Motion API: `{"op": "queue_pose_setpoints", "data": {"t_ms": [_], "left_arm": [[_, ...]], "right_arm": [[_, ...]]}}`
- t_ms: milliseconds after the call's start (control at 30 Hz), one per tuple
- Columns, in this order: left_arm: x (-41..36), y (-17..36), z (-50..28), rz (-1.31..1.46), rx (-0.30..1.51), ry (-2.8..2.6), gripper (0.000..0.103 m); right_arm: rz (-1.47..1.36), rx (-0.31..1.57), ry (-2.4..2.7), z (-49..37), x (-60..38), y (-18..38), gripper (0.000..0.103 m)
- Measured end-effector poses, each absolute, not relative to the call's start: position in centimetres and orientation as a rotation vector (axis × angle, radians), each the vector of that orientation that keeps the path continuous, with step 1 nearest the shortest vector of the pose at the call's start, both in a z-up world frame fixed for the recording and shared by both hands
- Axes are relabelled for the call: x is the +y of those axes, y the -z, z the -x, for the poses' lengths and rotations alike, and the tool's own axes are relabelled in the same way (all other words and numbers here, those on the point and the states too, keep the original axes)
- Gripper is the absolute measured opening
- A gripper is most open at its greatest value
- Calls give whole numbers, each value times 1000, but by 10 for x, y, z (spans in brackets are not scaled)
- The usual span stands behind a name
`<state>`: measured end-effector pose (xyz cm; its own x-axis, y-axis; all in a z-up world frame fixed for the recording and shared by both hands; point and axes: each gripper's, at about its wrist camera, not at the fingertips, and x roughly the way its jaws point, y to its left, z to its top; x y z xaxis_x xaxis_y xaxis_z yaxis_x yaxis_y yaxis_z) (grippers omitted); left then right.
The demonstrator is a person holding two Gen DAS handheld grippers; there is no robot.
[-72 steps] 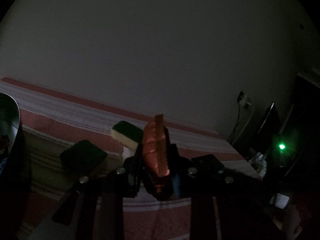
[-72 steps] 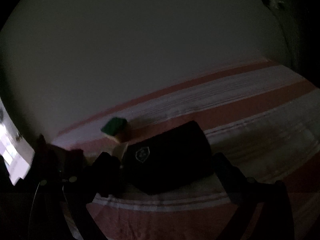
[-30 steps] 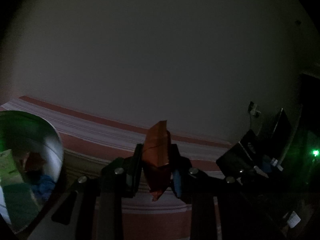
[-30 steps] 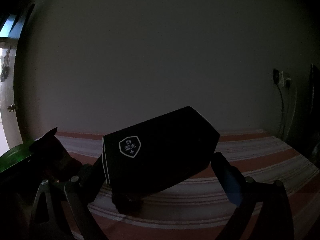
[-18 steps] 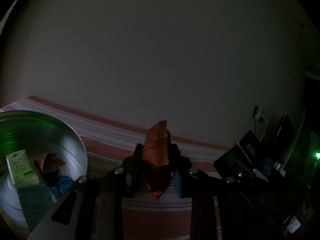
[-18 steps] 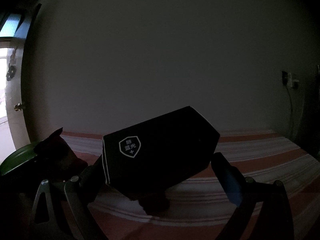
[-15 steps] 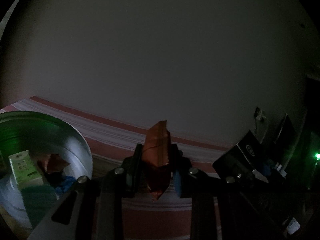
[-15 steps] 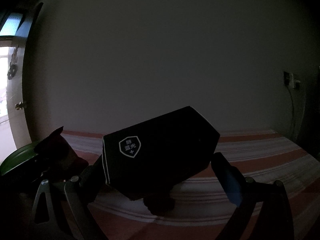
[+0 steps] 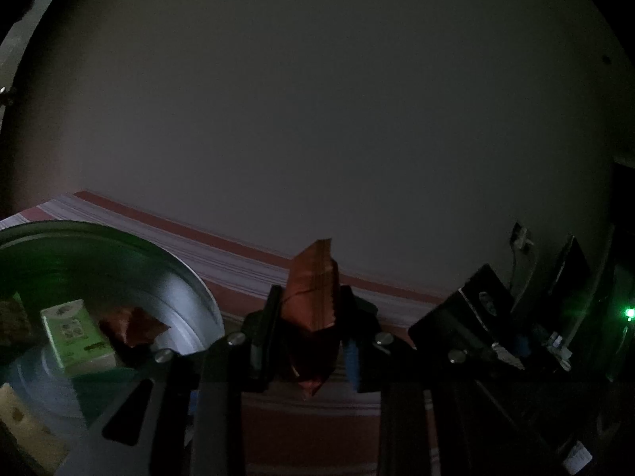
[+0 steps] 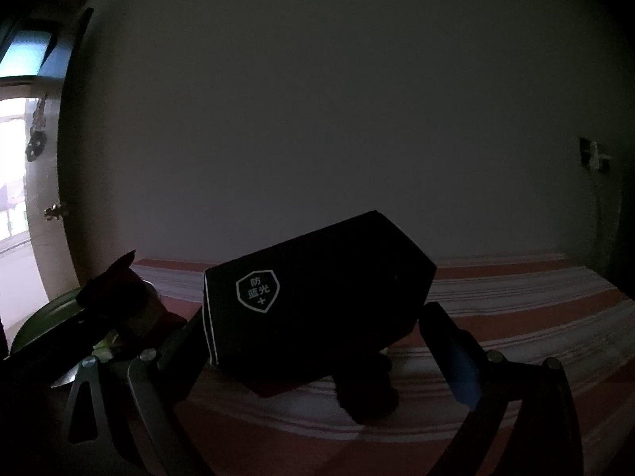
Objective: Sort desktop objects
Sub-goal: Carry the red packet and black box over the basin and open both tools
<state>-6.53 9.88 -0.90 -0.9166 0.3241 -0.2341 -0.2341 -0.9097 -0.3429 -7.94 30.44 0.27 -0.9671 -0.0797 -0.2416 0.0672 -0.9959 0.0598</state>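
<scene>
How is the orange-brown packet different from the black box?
The orange-brown packet is thin, crinkly and stands upright; the black box is chunky, stiff and tilted. The packet is plain; the box bears a white shield mark. Each is pinched in a hand-held gripper, left and right, above the striped cloth.

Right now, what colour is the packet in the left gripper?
Reddish-orange, a foil-like snack packet; it shows best in the left wrist view.

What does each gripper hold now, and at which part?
The left gripper pinches the orange-brown snack packet around its middle. The right gripper holds the black box by its two ends.
</scene>
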Motion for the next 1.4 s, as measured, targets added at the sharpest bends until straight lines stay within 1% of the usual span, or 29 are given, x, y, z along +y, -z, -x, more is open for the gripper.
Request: {"op": "queue_pose_setpoints", "data": {"t_ms": [233, 500, 733, 900, 1033, 1133, 1200, 1400], "left_arm": [[107, 14, 66, 402, -466, -2799, 25], [113, 6, 60, 335, -494, -2827, 25], [96, 0, 58, 321, -543, -2906, 25], [82, -3, 64, 349, -569, -3011, 25], [70, -1, 74, 416, -590, -3084, 25], [61, 4, 87, 500, -609, -3123, 25], [59, 9, 94, 582, -619, -3149, 25], [60, 18, 115, 793, -633, -3155, 26]], "right_arm": [[-376, -86, 3015, 80, 324, -4, 101], [-357, -81, 2975, 79, 330, -3, 101], [-326, -148, 2906, 80, 328, -11, 101], [-299, -150, 2846, 83, 319, -22, 101], [-289, -109, 2810, 81, 301, -26, 101], [-294, -99, 2786, 95, 307, -24, 101], [-304, -91, 2786, 86, 295, -23, 101], [-383, -91, 2752, 90, 264, 1, 101]]}}
